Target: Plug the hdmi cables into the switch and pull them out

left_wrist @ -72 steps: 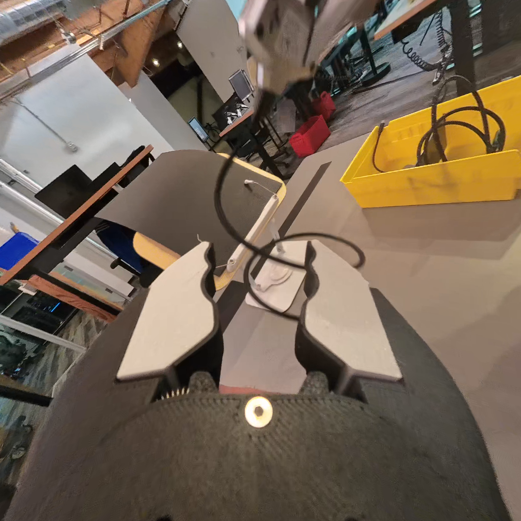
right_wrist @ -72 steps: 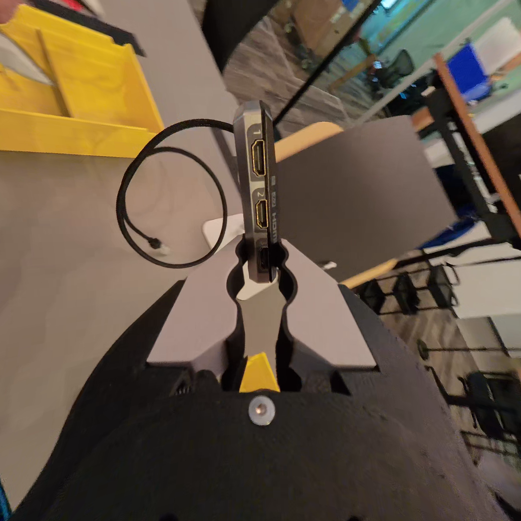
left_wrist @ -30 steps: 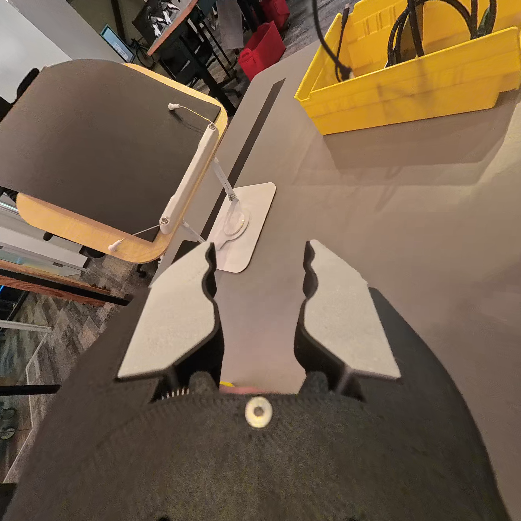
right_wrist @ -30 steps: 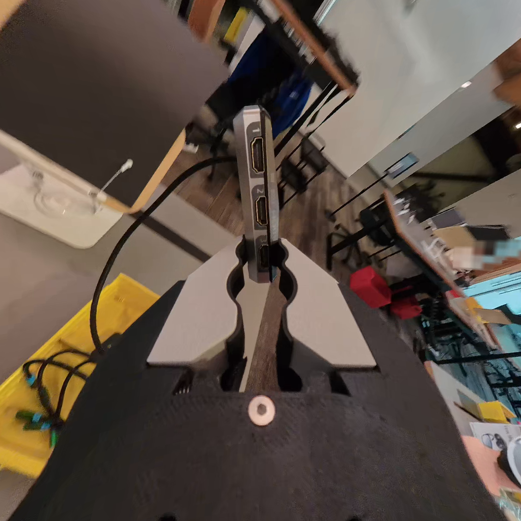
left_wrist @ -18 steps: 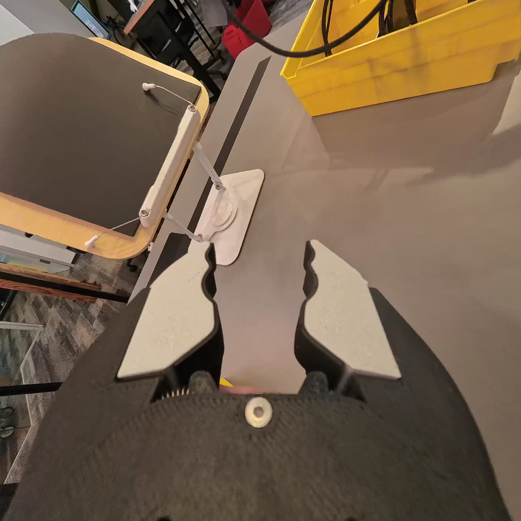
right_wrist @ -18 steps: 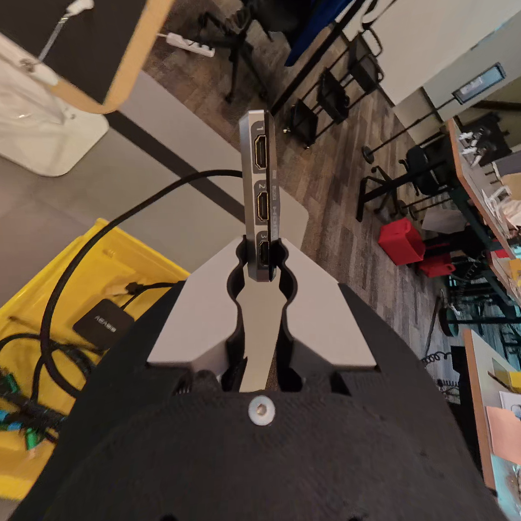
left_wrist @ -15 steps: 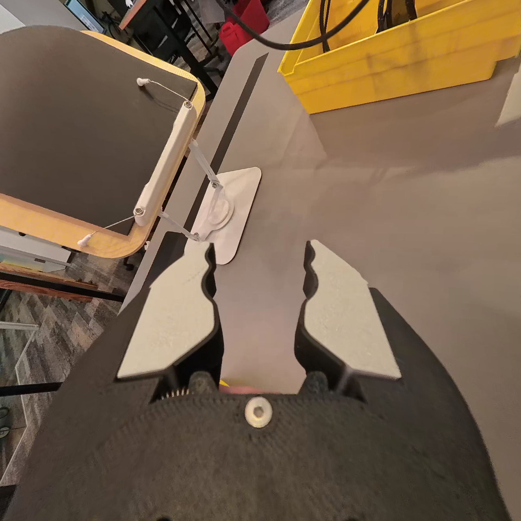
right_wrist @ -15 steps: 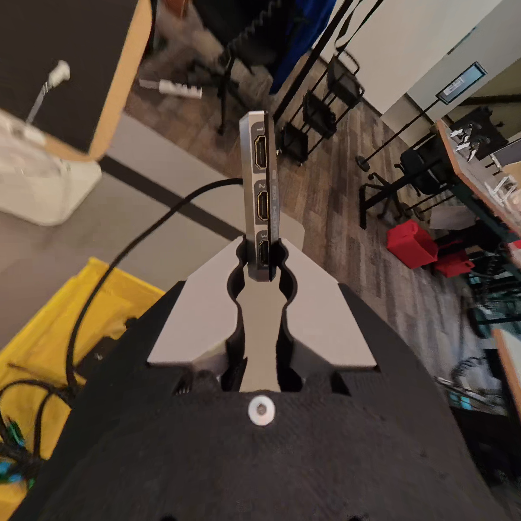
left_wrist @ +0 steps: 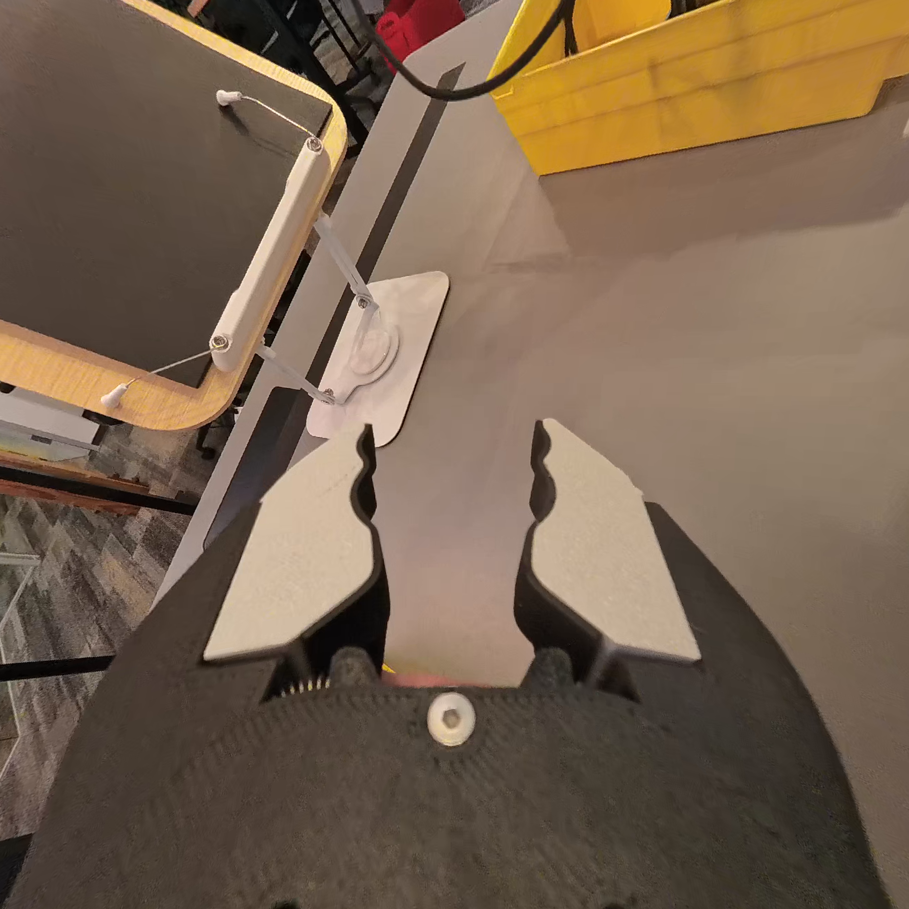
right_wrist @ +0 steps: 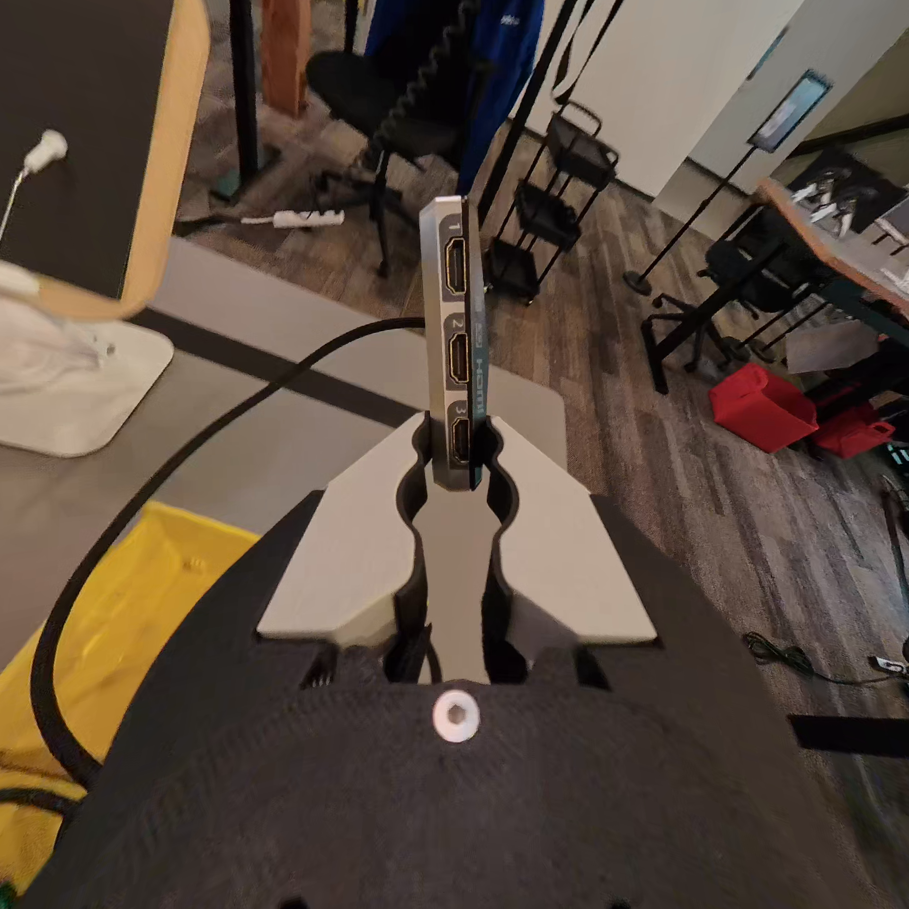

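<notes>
My right gripper (right_wrist: 457,438) is shut on the lower end of a slim grey HDMI switch (right_wrist: 450,315) and holds it upright in the air, its three empty ports facing me. A black braided cable (right_wrist: 162,472) runs from the switch's back down into the yellow bin (right_wrist: 123,590) at lower left. My left gripper (left_wrist: 452,442) is open and empty, low over the grey table (left_wrist: 688,393). The same black cable (left_wrist: 442,88) hangs across the top of the left wrist view, out of the yellow bin (left_wrist: 688,93) at the back right.
A white stand (left_wrist: 388,354) holding a dark board with a wooden rim (left_wrist: 123,196) sits at the table's left edge; it also shows in the right wrist view (right_wrist: 74,383). Beyond the table edge are chairs, racks and red bins (right_wrist: 757,408) on the floor. The left gripper's tips are roughly 55 cm from the right gripper's.
My right gripper has swung with the switch, so the view now tilts down toward the floor and table edge. My left gripper has moved forward toward the bin and stand, still open.
</notes>
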{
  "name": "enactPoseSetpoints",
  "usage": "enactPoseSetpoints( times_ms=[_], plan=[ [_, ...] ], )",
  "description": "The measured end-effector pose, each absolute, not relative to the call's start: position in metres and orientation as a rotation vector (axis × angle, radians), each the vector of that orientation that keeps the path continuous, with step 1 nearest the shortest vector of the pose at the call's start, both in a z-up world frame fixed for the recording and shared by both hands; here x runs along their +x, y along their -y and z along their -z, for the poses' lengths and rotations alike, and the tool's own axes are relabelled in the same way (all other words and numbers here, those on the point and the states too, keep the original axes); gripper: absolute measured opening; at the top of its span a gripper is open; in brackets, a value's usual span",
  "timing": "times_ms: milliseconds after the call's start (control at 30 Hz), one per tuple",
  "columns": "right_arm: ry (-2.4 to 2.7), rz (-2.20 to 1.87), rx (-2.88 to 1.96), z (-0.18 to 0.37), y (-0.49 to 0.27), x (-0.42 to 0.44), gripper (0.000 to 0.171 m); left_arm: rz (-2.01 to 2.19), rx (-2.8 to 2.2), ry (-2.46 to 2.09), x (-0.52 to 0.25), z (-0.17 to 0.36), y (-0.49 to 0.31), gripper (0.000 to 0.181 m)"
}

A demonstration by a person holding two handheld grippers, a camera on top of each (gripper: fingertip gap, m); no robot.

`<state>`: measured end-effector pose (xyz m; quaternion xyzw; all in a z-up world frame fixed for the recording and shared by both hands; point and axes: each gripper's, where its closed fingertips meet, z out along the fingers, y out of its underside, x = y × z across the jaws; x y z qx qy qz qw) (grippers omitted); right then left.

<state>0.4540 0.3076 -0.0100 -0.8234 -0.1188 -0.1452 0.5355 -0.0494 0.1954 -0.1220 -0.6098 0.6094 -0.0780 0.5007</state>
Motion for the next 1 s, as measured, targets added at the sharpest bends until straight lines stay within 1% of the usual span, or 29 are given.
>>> enactPoseSetpoints(
  times_ms=[300,467,567,667,767,867,933,1000],
  plan=[
    [0.661,0.422,-2.101,0.072,-0.254,0.437,0.016,0.193,-1.485,-1.481,-0.048,0.127,-0.196,0.061],
    [0.963,0.505,-2.264,0.125,-0.223,0.43,0.017,0.165,-1.481,-1.514,-0.044,0.134,-0.193,0.061],
    [1.055,0.597,-2.296,0.137,-0.215,0.435,0.017,0.163,-1.476,-1.517,-0.043,0.133,-0.192,0.061],
    [0.922,0.569,-2.258,0.118,-0.219,0.438,0.017,0.149,-1.475,-1.514,-0.045,0.132,-0.193,0.061],
    [0.748,0.433,-2.115,0.077,-0.226,0.431,0.016,0.151,-1.474,-1.505,-0.047,0.13,-0.194,0.061],
    [0.709,0.287,-2.079,0.046,-0.216,0.425,0.016,0.144,-1.473,-1.508,-0.047,0.13,-0.194,0.061],
    [0.797,0.333,-2.082,0.038,-0.204,0.425,0.016,0.139,-1.472,-1.511,-0.048,0.131,-0.194,0.061],
    [0.901,0.35,-2.139,0.047,-0.188,0.423,0.016,0.139,-1.472,-1.51,-0.048,0.13,-0.194,0.061]
  ],
)
